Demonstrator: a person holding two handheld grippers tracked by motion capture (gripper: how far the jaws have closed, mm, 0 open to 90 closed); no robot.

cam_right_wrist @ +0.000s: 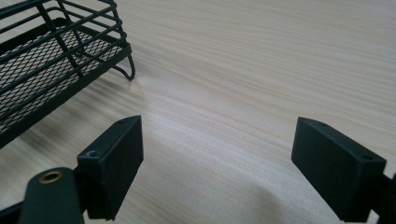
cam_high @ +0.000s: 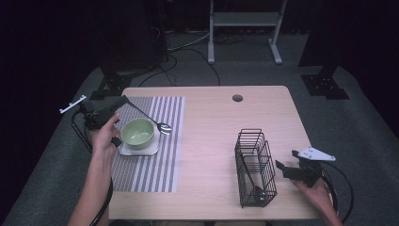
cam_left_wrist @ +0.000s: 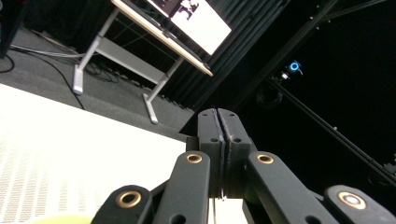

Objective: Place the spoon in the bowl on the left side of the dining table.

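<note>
A pale green bowl (cam_high: 138, 132) sits on a white square dish (cam_high: 151, 151) on a striped placemat (cam_high: 155, 169) at the table's left. A metal spoon (cam_high: 163, 127) lies slanted behind the bowl, with its scoop end just right of the rim. My left gripper (cam_high: 123, 100) is shut on the far end of the thin handle; in the left gripper view its jaws (cam_left_wrist: 223, 114) press together and point up over the table's far edge. Right of a black wire basket (cam_high: 255, 167), my right gripper (cam_high: 287, 160) is open over bare wood (cam_right_wrist: 217, 140), holding nothing.
The basket (cam_right_wrist: 42, 60) stands upright near the table's front right, with a dark item at its bottom. A cable hole (cam_high: 237, 98) is at the table's back. Beyond the table are stand legs and cables on the floor.
</note>
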